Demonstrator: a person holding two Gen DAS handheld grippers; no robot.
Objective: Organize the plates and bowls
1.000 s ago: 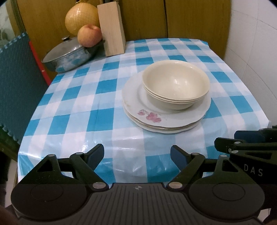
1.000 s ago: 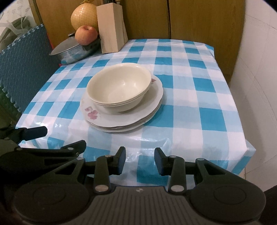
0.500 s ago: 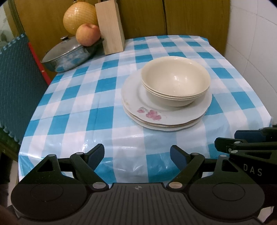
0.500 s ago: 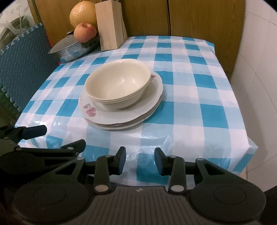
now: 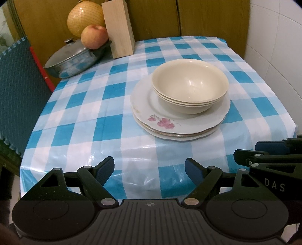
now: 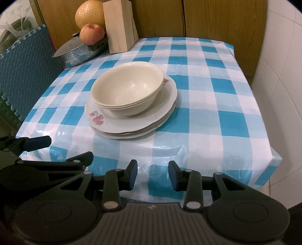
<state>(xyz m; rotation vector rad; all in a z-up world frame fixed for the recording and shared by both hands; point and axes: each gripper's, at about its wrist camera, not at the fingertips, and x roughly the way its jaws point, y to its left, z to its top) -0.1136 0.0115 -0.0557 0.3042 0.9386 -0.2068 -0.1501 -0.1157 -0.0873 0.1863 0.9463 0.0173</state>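
A stack of cream bowls [image 5: 189,84] sits nested on a stack of white plates [image 5: 151,111] with a pink flower print, in the middle of the checked table. The same bowls [image 6: 126,88] and plates [image 6: 168,98] show in the right wrist view. My left gripper [image 5: 150,166] is open and empty at the table's front edge, short of the plates. My right gripper [image 6: 152,172] is open and empty, also at the front edge. Each gripper shows in the other's view, the right one [image 5: 264,150] beside the left, the left one [image 6: 56,148] beside the right.
A blue and white checked tablecloth [image 5: 85,113] covers the table. At the back left stand a lidded steel pot [image 5: 73,58], an apple [image 5: 94,36], a netted yellow melon [image 5: 85,17] and a wooden knife block [image 5: 119,28]. A white tiled wall [image 5: 273,37] is on the right.
Both grippers have moved forward and a little lower toward the table, so the stack appears closer. Both stay open. The bowls and plates have not moved.
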